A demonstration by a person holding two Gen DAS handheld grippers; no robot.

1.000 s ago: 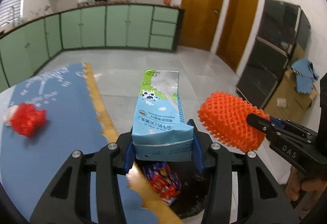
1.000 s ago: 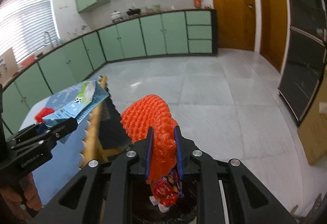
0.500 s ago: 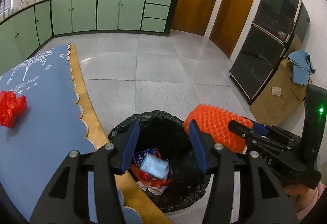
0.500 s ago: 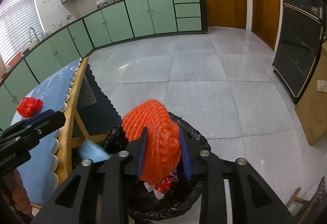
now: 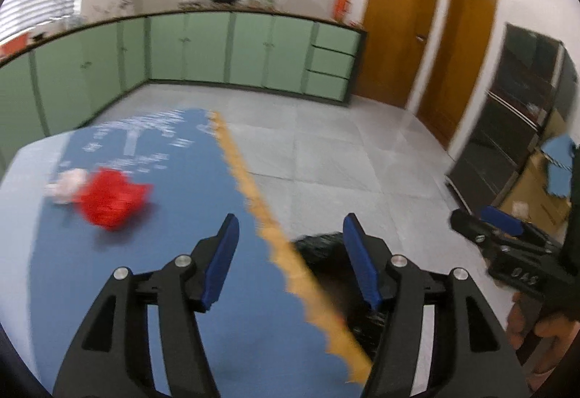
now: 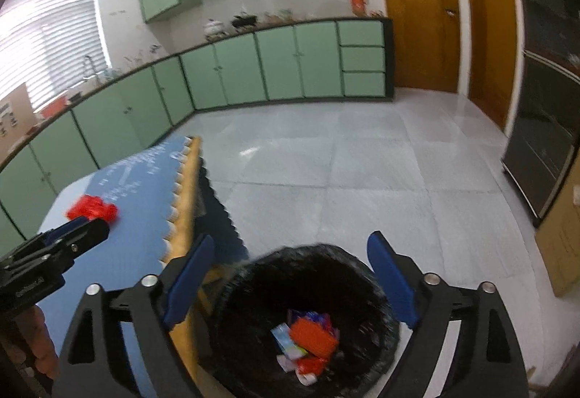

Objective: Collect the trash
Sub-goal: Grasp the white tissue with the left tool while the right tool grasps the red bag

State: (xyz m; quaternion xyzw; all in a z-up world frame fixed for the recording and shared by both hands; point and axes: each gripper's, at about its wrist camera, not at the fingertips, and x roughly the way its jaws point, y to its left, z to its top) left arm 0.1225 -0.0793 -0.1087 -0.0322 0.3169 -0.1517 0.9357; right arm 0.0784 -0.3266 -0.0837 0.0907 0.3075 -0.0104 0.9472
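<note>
On the blue tablecloth (image 5: 108,271), left wrist view: red crumpled trash (image 5: 110,202) lies ahead-left of the left gripper (image 5: 290,263), whose jaws have just been opening, nothing between. Looks light and soft; pinch its bunched middle. White scrap (image 5: 67,185) touches it.

Right wrist view: right gripper (image 6: 290,283) just spread, empty, above the bin (image 6: 348,372) beside the table edge (image 6: 185,202).

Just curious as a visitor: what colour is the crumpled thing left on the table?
Bright red crumpled thing, on the blue tablecloth; clearest in the left wrist view.
</note>
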